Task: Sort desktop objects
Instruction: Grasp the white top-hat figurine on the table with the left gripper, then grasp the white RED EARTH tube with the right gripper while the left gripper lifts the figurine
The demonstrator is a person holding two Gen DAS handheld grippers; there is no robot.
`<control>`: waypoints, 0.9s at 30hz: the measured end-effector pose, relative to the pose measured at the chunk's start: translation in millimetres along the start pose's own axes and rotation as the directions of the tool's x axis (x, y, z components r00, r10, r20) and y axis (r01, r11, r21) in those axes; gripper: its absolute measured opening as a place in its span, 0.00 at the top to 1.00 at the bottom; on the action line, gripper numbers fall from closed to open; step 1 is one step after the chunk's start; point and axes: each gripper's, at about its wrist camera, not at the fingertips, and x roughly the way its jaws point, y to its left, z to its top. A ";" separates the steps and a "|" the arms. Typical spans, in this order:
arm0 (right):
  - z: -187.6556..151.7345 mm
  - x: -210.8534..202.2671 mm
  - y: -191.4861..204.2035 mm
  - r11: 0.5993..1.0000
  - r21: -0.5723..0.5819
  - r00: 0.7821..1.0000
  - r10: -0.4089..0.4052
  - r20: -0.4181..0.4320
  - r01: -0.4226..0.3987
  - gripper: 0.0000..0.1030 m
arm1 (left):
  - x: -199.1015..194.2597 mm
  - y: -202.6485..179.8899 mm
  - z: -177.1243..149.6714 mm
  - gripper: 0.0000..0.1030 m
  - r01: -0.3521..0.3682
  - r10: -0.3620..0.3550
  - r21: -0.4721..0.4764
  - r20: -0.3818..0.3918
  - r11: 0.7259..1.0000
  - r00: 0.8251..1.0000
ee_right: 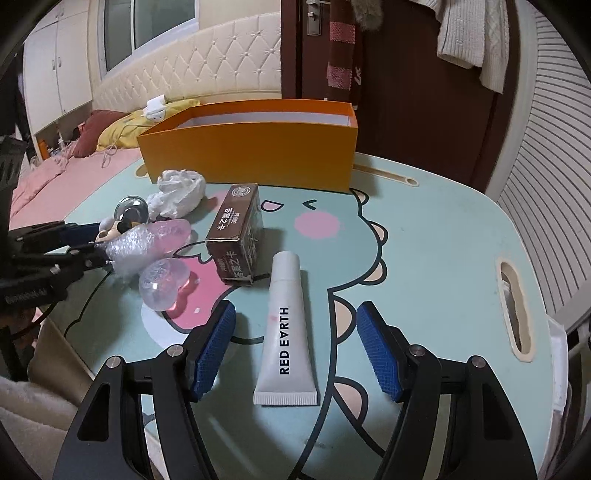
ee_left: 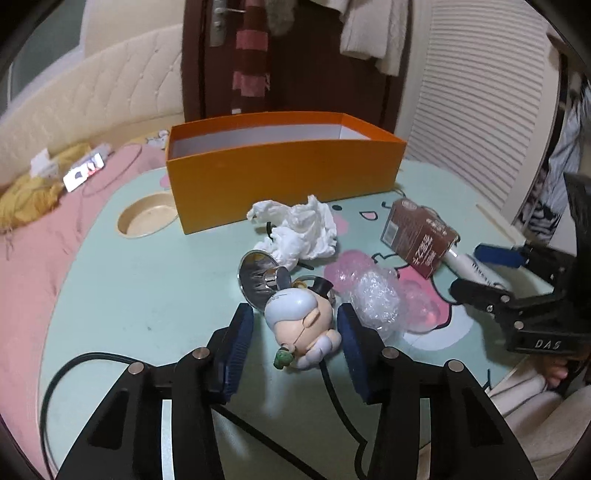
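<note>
Only the right wrist view shows the white tube (ee_right: 286, 328) whole.

This is a bedroom in a home. A bed (ee_right: 74, 162) with a pink cover runs along one side, and behind it stands a soft cream headboard (ee_right: 207, 70) with buttons pressed into it. A yellow blanket (ee_left: 29, 192) lies bunched up on the bed. A dark brown door (ee_right: 413, 74) with a metal handle stands behind the far edge of the desk, and a striped scarf (ee_right: 341, 55) and a cream sweater (ee_right: 469, 33) hang on it. White cupboards (ee_right: 55, 62) fill the far wall by a window (ee_right: 147, 26). The little desk (ee_right: 443, 236) has a cartoon animal on its green top and sits right beside the bed.
</note>
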 end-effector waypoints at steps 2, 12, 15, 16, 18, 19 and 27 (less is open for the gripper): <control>-0.5 2.6 -2.2 1.000 0.011 1.000 -0.012 -0.014 0.012 0.15 | 0.3 -2.4 -1.1 0.56 -0.013 0.013 0.010 0.005 1.000 1.000; -2.6 3.4 -2.1 1.000 0.019 0.999 -0.021 -0.039 0.022 0.00 | 1.8 -7.0 -4.3 0.12 -0.066 0.067 0.028 -0.007 0.997 0.998; -2.3 3.2 -1.2 1.000 0.019 0.999 -0.021 -0.039 0.021 0.00 | 1.9 -9.6 -1.3 0.12 -0.060 0.060 0.025 -0.003 0.998 0.998; -2.3 3.2 -1.2 1.000 0.020 0.999 -0.020 -0.039 0.021 0.00 | 1.2 -9.0 -1.2 0.12 -0.055 0.055 0.020 0.003 0.998 0.999; -2.2 3.1 -1.2 1.000 0.021 0.999 -0.020 -0.039 0.021 0.00 | -1.5 -6.2 -2.2 0.26 -0.058 0.058 0.011 0.010 0.998 0.998; -2.1 3.1 -1.1 1.000 0.022 0.999 -0.020 -0.039 0.021 0.00 | -3.1 -5.2 -1.7 0.32 -0.061 0.061 0.004 0.017 0.998 0.998; -2.2 0.4 -1.0 0.999 0.027 0.999 -0.022 -0.041 0.023 0.00 | -8.8 -2.5 -3.8 0.68 -0.030 0.030 -0.002 0.037 1.000 0.999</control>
